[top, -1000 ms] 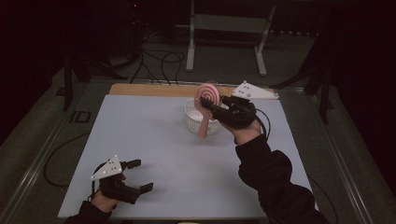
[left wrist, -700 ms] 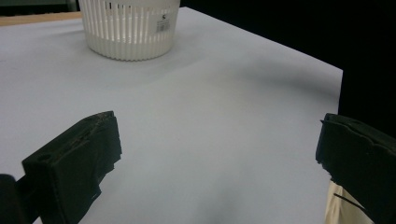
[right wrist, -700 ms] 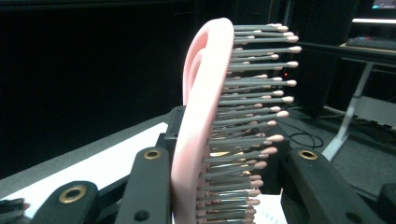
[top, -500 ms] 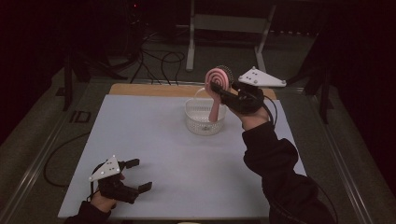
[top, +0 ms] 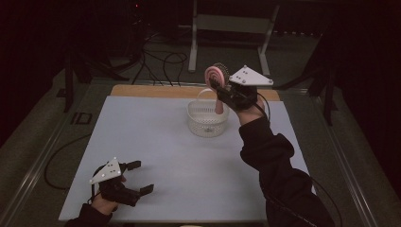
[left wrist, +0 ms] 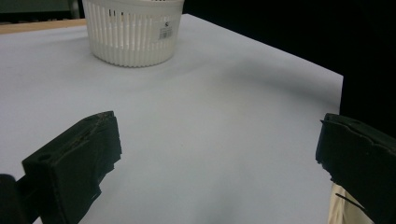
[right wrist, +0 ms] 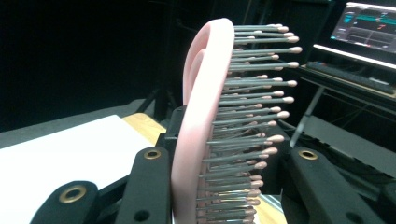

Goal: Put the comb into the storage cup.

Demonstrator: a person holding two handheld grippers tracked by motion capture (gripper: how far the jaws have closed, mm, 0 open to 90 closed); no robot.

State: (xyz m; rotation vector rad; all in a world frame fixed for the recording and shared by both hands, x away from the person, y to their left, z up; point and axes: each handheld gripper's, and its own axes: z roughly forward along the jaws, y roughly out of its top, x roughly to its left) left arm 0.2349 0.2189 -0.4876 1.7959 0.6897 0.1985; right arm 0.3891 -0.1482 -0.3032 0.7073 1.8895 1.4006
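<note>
My right gripper (top: 222, 92) is shut on a pink hairbrush (top: 216, 75) with grey bristles, held upright above the far right rim of a white slotted basket (top: 206, 118). The brush's head points up and its handle hangs down toward the basket. In the right gripper view the hairbrush (right wrist: 205, 116) stands between the two black jaws of the right gripper (right wrist: 219, 186), bristles to the right. My left gripper (top: 140, 177) rests open near the table's front left corner with nothing between its jaws. In the left gripper view the basket (left wrist: 133, 30) stands far ahead of the open left gripper (left wrist: 215, 163).
The white table top (top: 156, 142) has a wooden strip (top: 156, 91) along its far edge. Cables (top: 161, 59) and a metal stand (top: 231, 23) lie on the dark floor behind. A lit screen (right wrist: 369, 23) shows off to the right in the right gripper view.
My right gripper has carried the hairbrush up and to the right, from over the basket's middle to above its far right rim. The left gripper has kept still.
</note>
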